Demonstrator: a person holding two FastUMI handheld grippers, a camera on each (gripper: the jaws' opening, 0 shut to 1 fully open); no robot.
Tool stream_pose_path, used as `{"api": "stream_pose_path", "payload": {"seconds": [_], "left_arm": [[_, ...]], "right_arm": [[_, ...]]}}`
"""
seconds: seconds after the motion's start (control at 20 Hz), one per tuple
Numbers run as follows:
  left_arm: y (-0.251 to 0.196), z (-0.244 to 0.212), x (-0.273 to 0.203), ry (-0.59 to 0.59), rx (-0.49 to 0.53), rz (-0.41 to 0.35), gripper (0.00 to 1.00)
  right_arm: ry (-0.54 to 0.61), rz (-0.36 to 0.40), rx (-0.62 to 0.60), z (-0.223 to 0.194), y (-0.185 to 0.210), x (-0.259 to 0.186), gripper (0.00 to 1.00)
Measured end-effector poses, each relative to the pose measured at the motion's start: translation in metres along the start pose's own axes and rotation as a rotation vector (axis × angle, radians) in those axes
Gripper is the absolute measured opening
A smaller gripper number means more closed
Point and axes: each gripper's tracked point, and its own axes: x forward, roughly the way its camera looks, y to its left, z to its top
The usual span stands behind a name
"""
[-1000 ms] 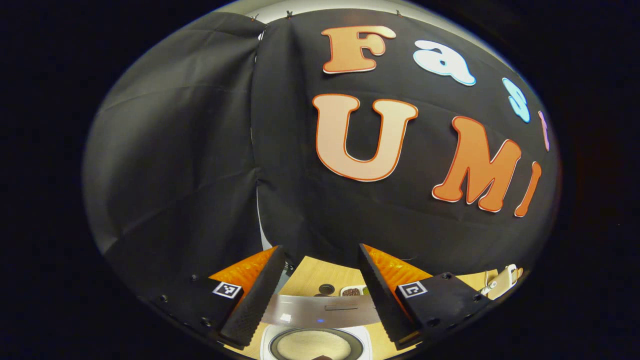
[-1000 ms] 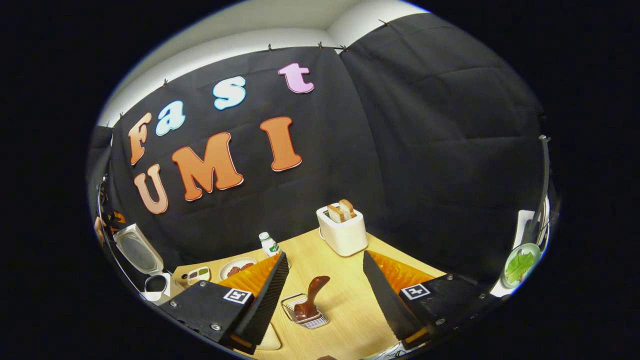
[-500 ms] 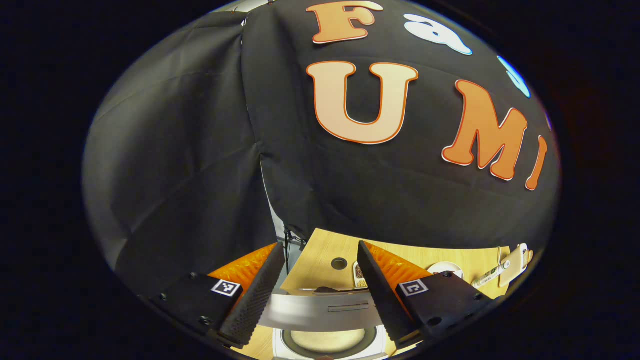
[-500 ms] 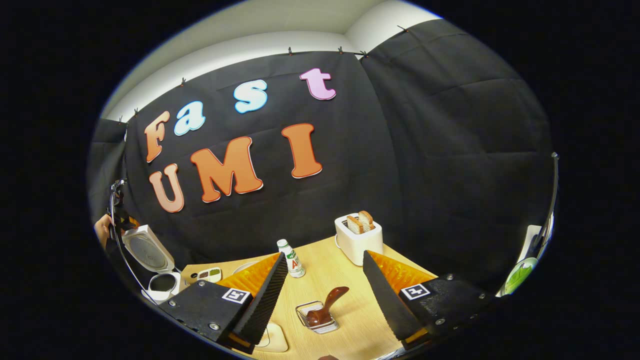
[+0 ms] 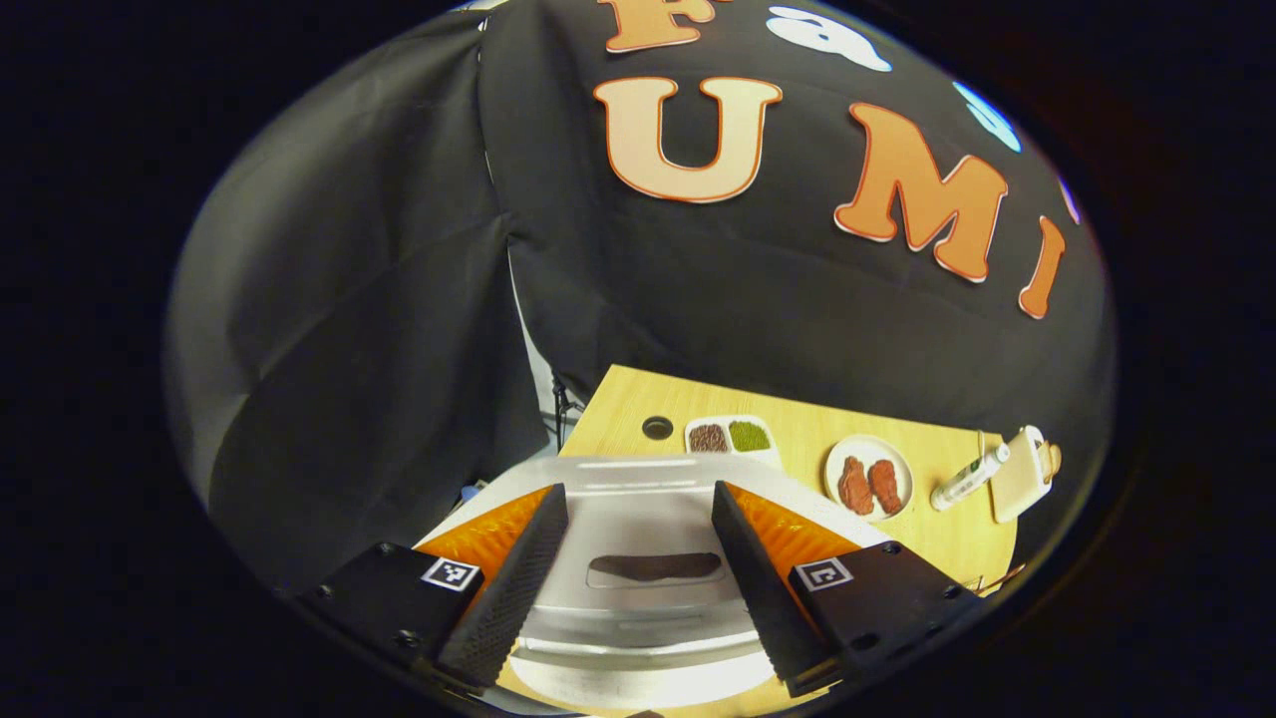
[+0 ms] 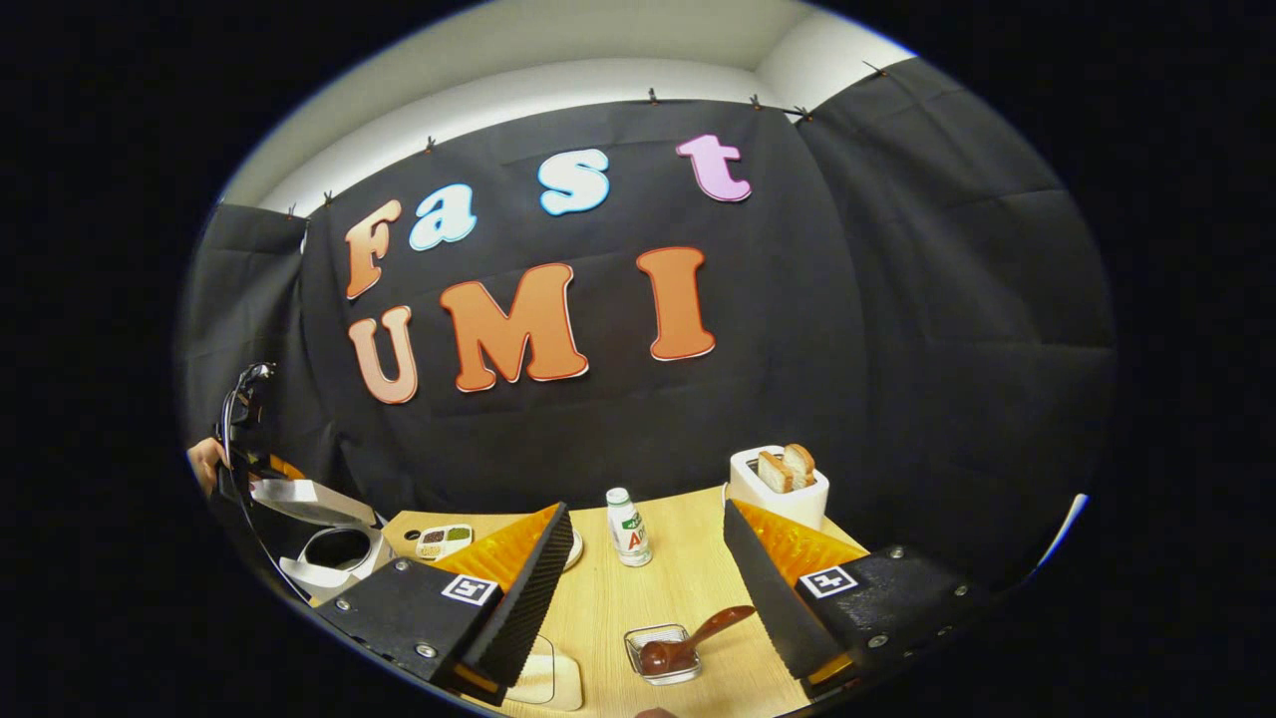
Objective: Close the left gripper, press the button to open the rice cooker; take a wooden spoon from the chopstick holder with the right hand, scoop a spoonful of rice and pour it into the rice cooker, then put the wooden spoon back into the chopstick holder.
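Black-draped booth, wooden desk (image 6: 688,598): both tools, left (image 5: 638,568) and right (image 6: 643,588), gape empty; spoon (image 6: 688,643) rests in holder (image 6: 658,653) ahead, judged light, stiff, best gripped mid-handle; cooker (image 6: 319,538) half open at left.

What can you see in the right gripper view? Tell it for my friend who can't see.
The right gripper hangs open above a wooden table, with a wooden spoon resting in a small wire holder between its fingers. Behind stand a small bottle and a white toaster holding bread. Far left is a white rice cooker, its lid partly lowered.
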Motion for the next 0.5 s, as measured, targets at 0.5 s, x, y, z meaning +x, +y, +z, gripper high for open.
{"api": "stream_pose_path", "payload": {"seconds": [0.5], "left_arm": [[-0.006,-0.11,0.015,0.148,-0.005,0.011,1.0]], "right_arm": [[-0.024,0.121,-0.126,0.014,0.035,0.021,0.95]]}}
